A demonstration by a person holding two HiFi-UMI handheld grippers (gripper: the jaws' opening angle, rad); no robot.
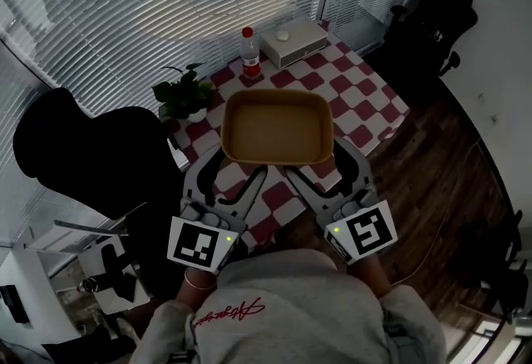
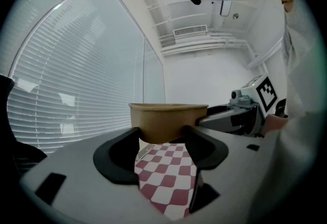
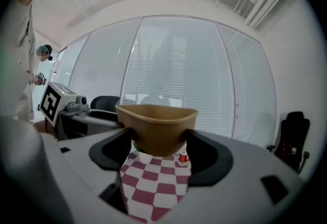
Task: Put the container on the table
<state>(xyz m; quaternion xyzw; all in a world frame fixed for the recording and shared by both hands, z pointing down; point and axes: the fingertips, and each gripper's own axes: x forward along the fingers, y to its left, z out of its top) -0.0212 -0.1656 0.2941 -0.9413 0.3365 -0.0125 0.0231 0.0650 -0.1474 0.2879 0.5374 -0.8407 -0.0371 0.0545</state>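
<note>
- The container (image 1: 277, 130), a tan tray with nothing in it, is held up in the air above the red-and-white checked table (image 1: 366, 100) and does not touch the cloth.
- It sits just beyond the tips of both grippers: the left gripper (image 1: 233, 169) takes its near left corner and the right gripper (image 1: 328, 169) its near right corner.
- Its open side faces up and it sits about level. Its long axis runs left to right across the head view, crosswise to the two grippers, and the walls flare from a narrower base to a wider rim.
- In the left gripper view the container (image 2: 168, 120) fills the gap of the left gripper (image 2: 163, 138). The jaws stand wide apart and press on its walls below the rim, one on each side of the corner.
- In the right gripper view the container (image 3: 156, 126) sits the same way in the right gripper (image 3: 159, 146), jaws spread wide and clamped on its walls.
- Farther out on the table stand a red-capped bottle (image 1: 249, 53), a potted plant (image 1: 183, 92) and a white box (image 1: 293, 41).
- A black chair (image 1: 91, 154) stands at the table's left.
</note>
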